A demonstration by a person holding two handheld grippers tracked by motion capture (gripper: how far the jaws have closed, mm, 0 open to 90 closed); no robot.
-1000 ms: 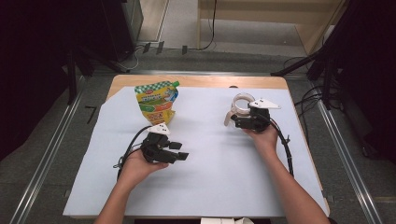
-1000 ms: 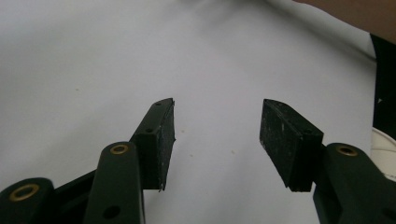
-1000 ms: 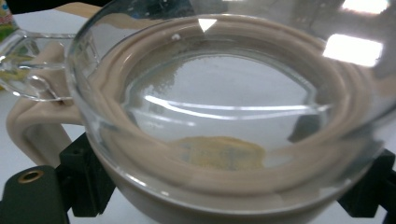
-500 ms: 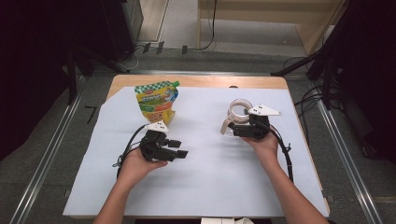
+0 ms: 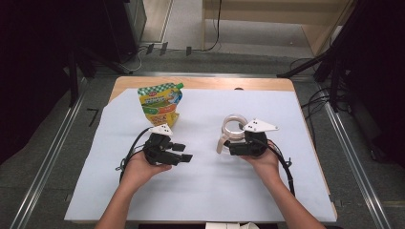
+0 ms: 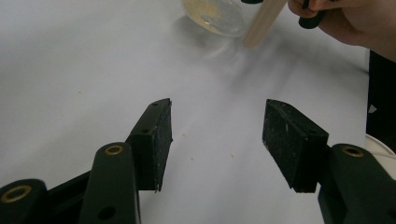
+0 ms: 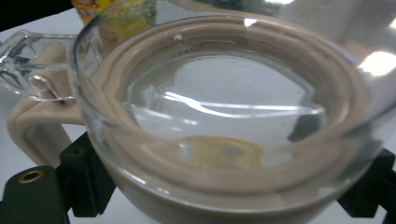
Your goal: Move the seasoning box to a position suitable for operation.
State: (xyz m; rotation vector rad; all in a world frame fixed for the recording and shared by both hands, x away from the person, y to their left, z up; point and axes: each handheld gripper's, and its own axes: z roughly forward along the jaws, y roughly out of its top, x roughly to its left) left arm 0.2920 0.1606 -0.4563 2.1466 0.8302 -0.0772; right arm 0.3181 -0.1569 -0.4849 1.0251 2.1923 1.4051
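Note:
A clear glass jug (image 5: 234, 128) with a beige collar and beige handle sits right of centre on the white sheet. My right gripper (image 5: 233, 143) is shut on the glass jug (image 7: 219, 121), one jaw on each side of its body below the collar. A little yellowish residue lies in its bottom. My left gripper (image 5: 184, 152) stands open and empty left of centre, its jaws pointing right toward the jug. In the left gripper view the left gripper (image 6: 217, 135) hangs over bare sheet, with the jug (image 6: 217, 16) and the other hand (image 6: 348, 23) farther off.
A green and yellow spouted pouch (image 5: 160, 102) stands upright at the back left of the white sheet (image 5: 205, 191), just beyond my left gripper. The wooden table edge (image 5: 205, 83) runs along the back. Cables trail from both grippers toward the person.
My right gripper has drawn the jug nearer to the person and slightly left. The left gripper has barely moved.

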